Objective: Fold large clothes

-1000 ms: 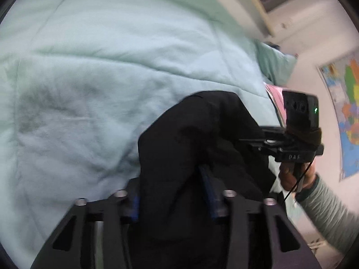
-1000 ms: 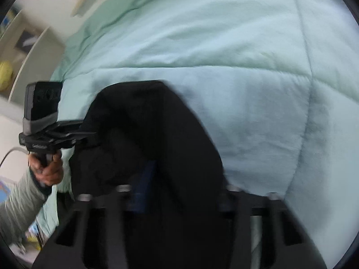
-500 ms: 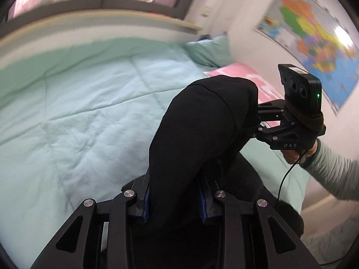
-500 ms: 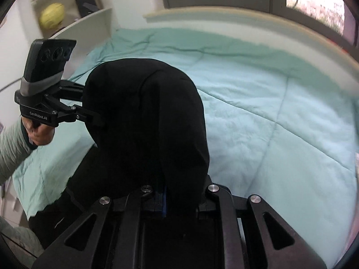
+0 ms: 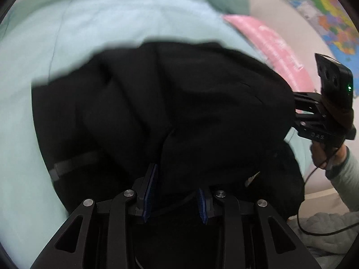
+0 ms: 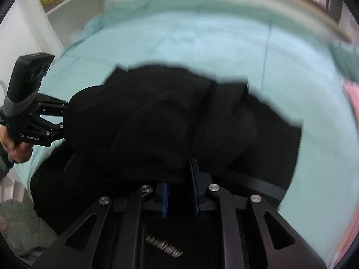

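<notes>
A bed [image 6: 224,44] under a mint quilt; black garment [image 6: 179,116] spread across it; pink cloth [image 5: 276,44] alongside.

Black garment [image 5: 179,103]: matt soft cloth. Quilt [image 6: 202,44] at 12 o'clock: smooth matt fabric. Gripper frame: matt black plastic, shiny metal screws [image 5: 88,202].

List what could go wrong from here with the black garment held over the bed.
1. The black garment is bunched between the left gripper and right gripper, so it may land creased instead of flat on the green quilt.
2. Each grip pinches only a small fold; a quick swing could pull the cloth free.
3. The lower part hangs at the bed's near edge and may slide off.
</notes>
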The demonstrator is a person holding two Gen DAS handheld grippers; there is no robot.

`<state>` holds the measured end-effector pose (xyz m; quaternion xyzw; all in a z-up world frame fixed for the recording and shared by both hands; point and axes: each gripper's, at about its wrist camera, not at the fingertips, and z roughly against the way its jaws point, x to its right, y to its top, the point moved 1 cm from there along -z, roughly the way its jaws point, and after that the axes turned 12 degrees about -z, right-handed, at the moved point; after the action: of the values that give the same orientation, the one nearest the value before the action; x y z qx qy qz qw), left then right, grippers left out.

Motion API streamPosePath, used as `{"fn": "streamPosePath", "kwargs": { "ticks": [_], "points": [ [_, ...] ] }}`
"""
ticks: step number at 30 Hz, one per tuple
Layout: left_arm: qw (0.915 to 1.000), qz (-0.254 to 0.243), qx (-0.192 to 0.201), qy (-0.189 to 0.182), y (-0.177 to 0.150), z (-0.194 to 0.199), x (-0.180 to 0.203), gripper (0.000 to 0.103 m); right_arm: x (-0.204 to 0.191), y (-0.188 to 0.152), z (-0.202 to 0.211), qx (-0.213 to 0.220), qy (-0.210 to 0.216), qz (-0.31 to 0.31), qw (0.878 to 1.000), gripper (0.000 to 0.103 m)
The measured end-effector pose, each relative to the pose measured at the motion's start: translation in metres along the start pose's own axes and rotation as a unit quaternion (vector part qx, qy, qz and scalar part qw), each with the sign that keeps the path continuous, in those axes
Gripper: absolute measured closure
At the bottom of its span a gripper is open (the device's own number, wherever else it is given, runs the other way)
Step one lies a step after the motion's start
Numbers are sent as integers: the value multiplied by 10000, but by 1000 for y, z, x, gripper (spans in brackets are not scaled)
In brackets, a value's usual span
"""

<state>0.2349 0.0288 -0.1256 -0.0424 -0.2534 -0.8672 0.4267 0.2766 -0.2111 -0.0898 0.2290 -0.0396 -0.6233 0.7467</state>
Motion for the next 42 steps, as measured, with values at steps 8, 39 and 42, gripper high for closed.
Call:
{"fn": "streamPosePath", "kwargs": {
  "ticks": [8,39,42],
  "points": [
    [9980,295,548,-113,-17,74,-1,70,34,-25,28,-346,213,-1024,9939,79],
    [9834,1484,739,-738,-19,24,-14,70,-24,-12,-39,181,91,-1061,9941,25],
    [9837,1747,25,-419,-36,-16,-30,70,-29,-24,-73,-251,-125,-959,9950,25]
  ]
}}
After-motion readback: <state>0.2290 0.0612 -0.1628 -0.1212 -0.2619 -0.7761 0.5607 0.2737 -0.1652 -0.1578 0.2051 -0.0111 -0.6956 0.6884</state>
